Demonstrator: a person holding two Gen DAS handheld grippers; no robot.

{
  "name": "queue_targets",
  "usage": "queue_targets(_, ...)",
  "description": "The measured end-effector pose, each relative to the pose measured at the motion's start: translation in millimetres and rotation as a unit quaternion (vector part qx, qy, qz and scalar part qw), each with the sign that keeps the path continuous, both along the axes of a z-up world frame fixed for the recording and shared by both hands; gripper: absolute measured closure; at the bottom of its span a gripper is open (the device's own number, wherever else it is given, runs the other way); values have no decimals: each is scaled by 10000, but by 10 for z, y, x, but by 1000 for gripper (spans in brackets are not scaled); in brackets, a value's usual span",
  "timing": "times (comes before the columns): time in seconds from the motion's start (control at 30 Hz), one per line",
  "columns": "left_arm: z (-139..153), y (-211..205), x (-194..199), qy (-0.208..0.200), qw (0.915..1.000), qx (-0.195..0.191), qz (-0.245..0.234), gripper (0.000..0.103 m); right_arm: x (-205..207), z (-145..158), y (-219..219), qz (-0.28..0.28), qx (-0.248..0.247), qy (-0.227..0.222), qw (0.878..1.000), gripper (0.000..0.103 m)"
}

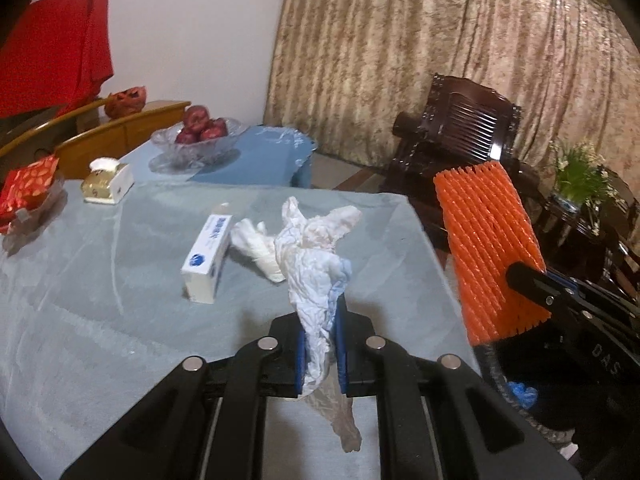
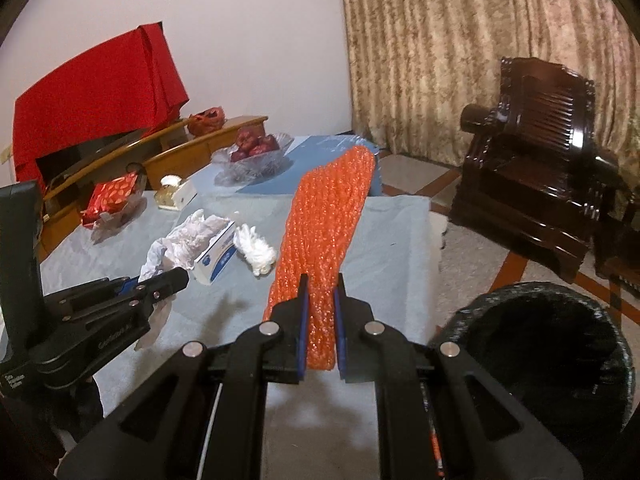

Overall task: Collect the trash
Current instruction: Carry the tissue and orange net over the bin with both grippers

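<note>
Left fingers (image 1: 321, 344) pinched tight on a crumpled white tissue (image 1: 312, 264), blue pads pressing it from both sides; the wad stands up above the pads and a thin, translucent tail hangs below them, clear of the table (image 1: 100, 280). Right fingers (image 2: 320, 320) narrow, clamped on the near end of an orange foam net (image 2: 324, 232); the net runs away from the pads as a long ribbed strip, lifted off the table. From the left wrist camera the same net shows at right, nipped in the right gripper's black tip, its ribs upright. From the right wrist camera the left gripper sits at near left with the tissue bunched at its tip. Table covered in a pale blue-grey cloth. Near its middle: a white and blue box (image 1: 206, 256) lying on its side, and a white glove (image 1: 258, 248) just right of it, touching or nearly so; cannot tell which. Far left: a red patterned packet (image 1: 26, 192) and a small gold and white box (image 1: 106, 182). Farther off, a glass bowl (image 1: 196, 148) of red apples (image 1: 202, 124) on a blue cloth. Black-lined bin (image 2: 548, 348) on the floor at near right, off the table's right edge, mouth open. Dark wooden chair (image 2: 540, 152) at far right, before patterned beige curtains (image 2: 460, 40). Red cloth (image 2: 100, 88) draped at far left against the wall.
</note>
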State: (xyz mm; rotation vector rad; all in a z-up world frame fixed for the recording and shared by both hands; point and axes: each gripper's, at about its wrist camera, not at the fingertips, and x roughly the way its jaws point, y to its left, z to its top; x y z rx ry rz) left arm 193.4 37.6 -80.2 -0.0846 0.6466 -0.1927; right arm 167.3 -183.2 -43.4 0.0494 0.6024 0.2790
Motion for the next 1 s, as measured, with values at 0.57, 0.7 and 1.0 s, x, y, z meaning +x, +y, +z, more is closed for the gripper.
queue_targets(0.57, 172, -1223, -129, -257, 9933, -73, -1127, 91, -494, 51, -1155, -1163, -77, -121, 9931, 93)
queue_targets(0.7, 157, -1530, -132, -259, 9892, -105, -1441, 91, -611, -11, -1456, -1479, -129, -83, 9889, 93)
queue_targets(1.0, -10, -2165, -105, -23, 9799, -185, -1986, 91, -719, -257, -1935, -1947, -246, 135, 9805, 93)
